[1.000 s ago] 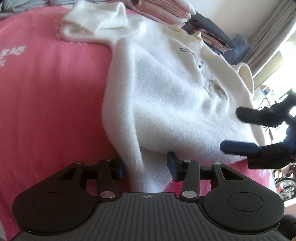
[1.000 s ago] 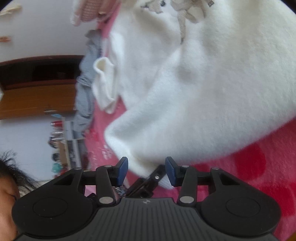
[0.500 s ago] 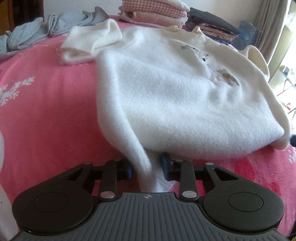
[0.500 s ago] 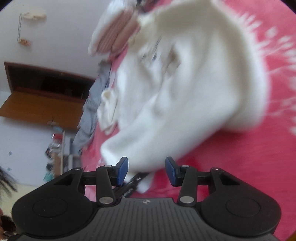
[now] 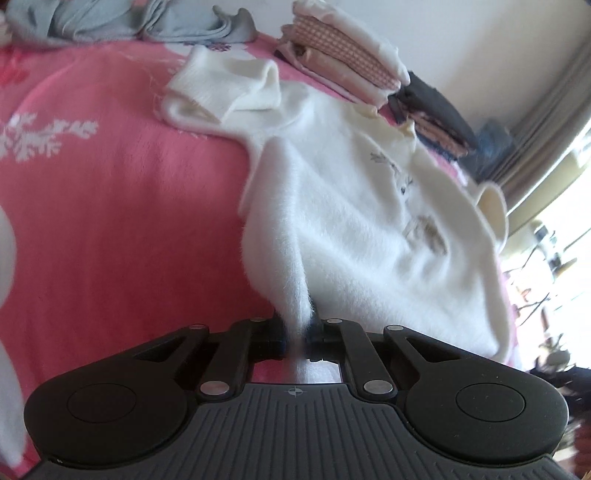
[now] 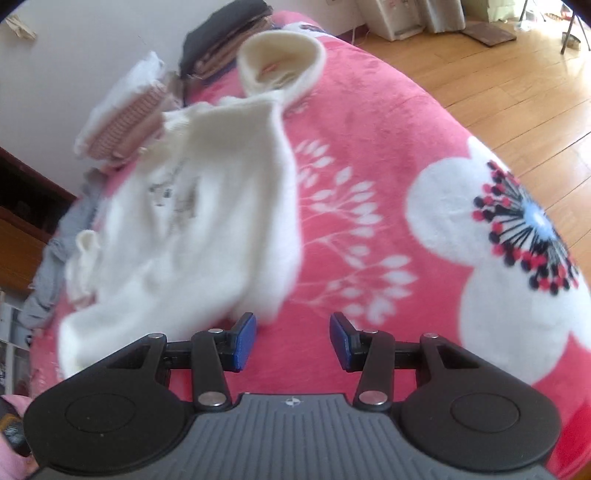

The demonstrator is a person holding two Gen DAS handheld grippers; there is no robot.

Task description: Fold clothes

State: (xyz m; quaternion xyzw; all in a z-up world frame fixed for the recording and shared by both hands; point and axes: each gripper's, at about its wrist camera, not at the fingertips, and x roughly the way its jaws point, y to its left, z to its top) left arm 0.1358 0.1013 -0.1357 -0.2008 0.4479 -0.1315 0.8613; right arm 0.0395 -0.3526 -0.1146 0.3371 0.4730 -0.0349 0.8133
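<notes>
Between the left gripper's (image 5: 295, 328) closed fingers sits a pinched fold of fluffy white sweater (image 5: 362, 221), spread on the pink floral blanket (image 5: 110, 206). Beside the sweater's hem, the right gripper (image 6: 291, 339) gapes empty; only its view shows wooden floor (image 6: 498, 74).

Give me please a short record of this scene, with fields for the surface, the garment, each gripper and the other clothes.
surface: pink blanket with white flower print
garment: white fluffy sweater, spread flat, front print facing up
left gripper: left gripper shut on the sweater's hem
right gripper: right gripper open, empty, beside the sweater's hem
other clothes: folded stack beyond the collar; grey clothes loose at the far edge
</notes>
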